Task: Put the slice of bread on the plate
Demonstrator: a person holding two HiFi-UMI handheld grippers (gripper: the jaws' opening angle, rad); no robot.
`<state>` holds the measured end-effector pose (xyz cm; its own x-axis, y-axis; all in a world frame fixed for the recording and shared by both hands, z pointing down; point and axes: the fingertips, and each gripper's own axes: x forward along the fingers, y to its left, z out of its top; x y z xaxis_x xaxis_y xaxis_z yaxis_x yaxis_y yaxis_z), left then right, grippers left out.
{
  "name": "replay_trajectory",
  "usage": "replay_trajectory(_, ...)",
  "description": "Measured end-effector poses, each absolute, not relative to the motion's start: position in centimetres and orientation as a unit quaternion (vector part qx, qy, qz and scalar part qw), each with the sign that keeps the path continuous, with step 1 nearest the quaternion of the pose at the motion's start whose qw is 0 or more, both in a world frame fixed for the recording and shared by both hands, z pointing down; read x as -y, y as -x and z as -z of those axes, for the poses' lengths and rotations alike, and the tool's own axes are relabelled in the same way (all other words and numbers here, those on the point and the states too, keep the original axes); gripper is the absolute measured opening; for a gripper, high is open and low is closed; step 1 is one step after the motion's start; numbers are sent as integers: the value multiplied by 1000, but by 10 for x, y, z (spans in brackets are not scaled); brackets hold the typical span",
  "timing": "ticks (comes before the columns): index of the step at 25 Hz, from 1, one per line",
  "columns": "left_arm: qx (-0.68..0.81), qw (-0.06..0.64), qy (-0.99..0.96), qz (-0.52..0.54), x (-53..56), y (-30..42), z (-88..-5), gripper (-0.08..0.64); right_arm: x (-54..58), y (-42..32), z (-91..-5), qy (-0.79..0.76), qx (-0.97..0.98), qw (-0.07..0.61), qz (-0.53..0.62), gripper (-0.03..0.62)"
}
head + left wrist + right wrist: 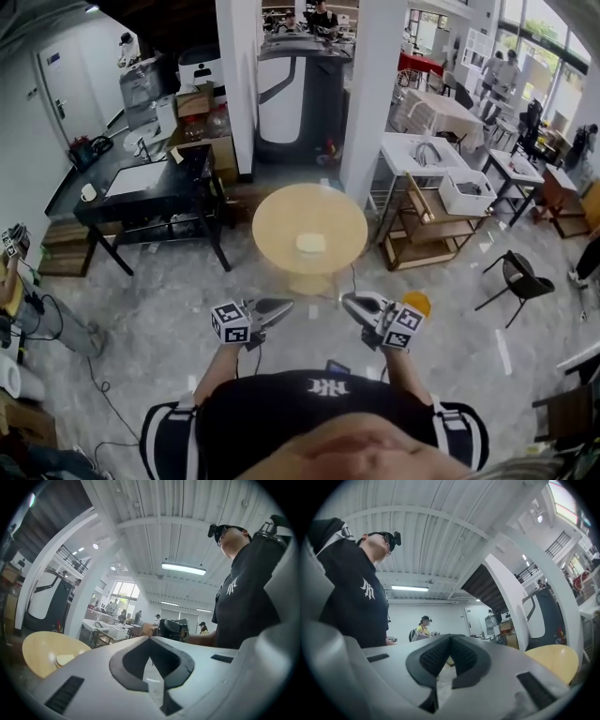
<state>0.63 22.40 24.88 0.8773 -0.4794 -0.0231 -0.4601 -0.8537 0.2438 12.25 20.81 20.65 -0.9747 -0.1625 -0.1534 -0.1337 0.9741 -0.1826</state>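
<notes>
Currently, you stand back from the desk [272, 220] with both grippers held level in front of your chest, their tips turned toward each other. The left gripper [287, 304] has its fingers fully together with nothing between them. The right gripper [348, 300] is likewise closed on nothing. Both are well apart from the desk.

The task's thing shows only as a pale patch [310, 244] near the middle of the desk. In the left gripper view the patch [65, 659] reads as a squarish piece with a thin curved edge beside it. That would suit a slice lying on a plate, but it is too small to confirm.

Step in hand, as a judgement:
- The stance fits a stand-off ahead of an approach to the slice.
- It equally fits a pull-back with the slice already on the plate.
- The pictures do not settle which.

Any work at the desk from here calls for closing the gap first. Check at closer range how the slice and the plate lie.

Materials and shapes:
- Desk: round, smooth pale-yellow top with a wood look, on a central foot.
- Fingers: dark pads set in V-shaped notches. The right pads carry a fine dotted grip texture and look rubbery.
- Gripper bodies: smooth, light-grey moulded shells, each with a white cube bearing black square markers.
- Floor: grey, mottled, slightly glossy.
</notes>
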Motion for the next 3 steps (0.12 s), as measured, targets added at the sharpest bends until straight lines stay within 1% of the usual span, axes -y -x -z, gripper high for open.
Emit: replay_trajectory(3, 250, 101, -962, 42, -224, -1, -243, 11, -205, -135, -209, 92, -989, 85, 82, 2)
